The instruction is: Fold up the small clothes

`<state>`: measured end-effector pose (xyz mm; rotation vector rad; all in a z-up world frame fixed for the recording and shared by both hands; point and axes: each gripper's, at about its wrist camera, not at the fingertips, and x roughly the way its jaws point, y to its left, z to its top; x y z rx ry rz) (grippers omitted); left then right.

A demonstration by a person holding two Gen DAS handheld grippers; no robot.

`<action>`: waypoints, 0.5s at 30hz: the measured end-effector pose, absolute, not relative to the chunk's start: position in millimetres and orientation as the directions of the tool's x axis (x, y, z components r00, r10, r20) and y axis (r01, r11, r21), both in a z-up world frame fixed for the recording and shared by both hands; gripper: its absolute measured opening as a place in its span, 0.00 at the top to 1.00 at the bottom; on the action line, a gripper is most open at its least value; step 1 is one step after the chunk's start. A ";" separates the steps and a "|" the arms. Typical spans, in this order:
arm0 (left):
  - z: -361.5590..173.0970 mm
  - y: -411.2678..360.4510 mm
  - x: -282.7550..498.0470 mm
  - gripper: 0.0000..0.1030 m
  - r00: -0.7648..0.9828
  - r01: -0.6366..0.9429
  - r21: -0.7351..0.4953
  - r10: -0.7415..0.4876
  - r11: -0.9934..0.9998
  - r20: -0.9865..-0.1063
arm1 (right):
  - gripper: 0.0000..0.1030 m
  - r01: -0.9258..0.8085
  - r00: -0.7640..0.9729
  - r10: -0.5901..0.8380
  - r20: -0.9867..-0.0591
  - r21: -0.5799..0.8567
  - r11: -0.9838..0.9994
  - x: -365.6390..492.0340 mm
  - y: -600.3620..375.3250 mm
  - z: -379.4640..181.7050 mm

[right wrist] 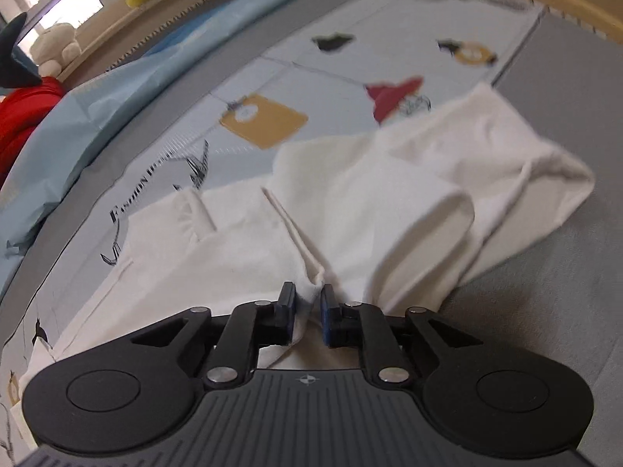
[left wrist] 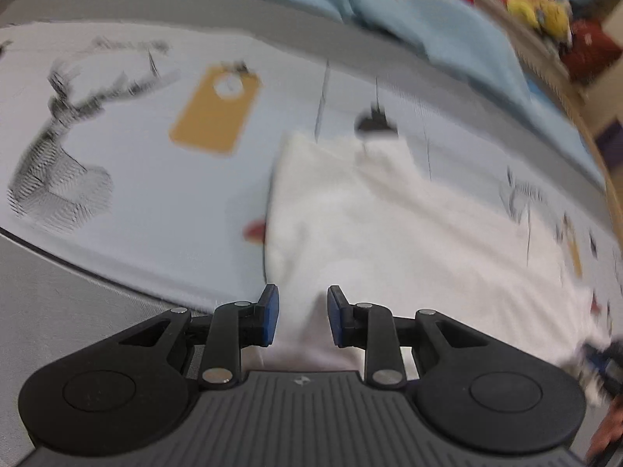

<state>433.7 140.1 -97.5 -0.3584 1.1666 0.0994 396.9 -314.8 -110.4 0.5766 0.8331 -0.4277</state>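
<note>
White cotton is what we're folding, a small soft white cotton garment (right wrist: pixel 350 210) spread on the pale blue printed sheet (right wrist: pixel 272 78) that covers the bed, just below the sheet's mustard-yellow tag print (right wrist: pixel 264 120), which is our landmark.

Our right claw (right wrist: pixel 307 311) is pinched narrow on a bunched ridge of the fabric, so we've got a grip there. Our left claw (left wrist: pixel 301 315) looks parted over the garment's near edge with cloth between the pads; it doesn't seem to be clamping yet.

Tip, as we see it: get both corners held evenly, lift just enough to clear the sheet, and carry the edge toward the yellow tag print without twisting. Uneven pull would probably wrinkle it.
</note>
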 end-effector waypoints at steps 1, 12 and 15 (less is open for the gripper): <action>-106.4 139.1 432.4 0.80 0.358 -0.253 -0.191 -0.092 0.948 -0.929 | 0.81 0.563 0.617 -0.152 -0.772 0.299 0.770 394.8 -312.4 -104.8; -96.3 133.7 433.6 0.90 0.387 -0.254 -0.150 -0.042 0.955 -0.921 | 0.79 0.555 0.544 -0.009 -0.839 0.352 0.753 405.2 -326.2 -131.0; -93.8 128.7 435.0 0.89 0.380 -0.254 -0.143 -0.037 0.957 -0.924 | 0.79 0.544 0.568 -0.007 -0.823 0.369 0.753 403.3 -329.1 -118.3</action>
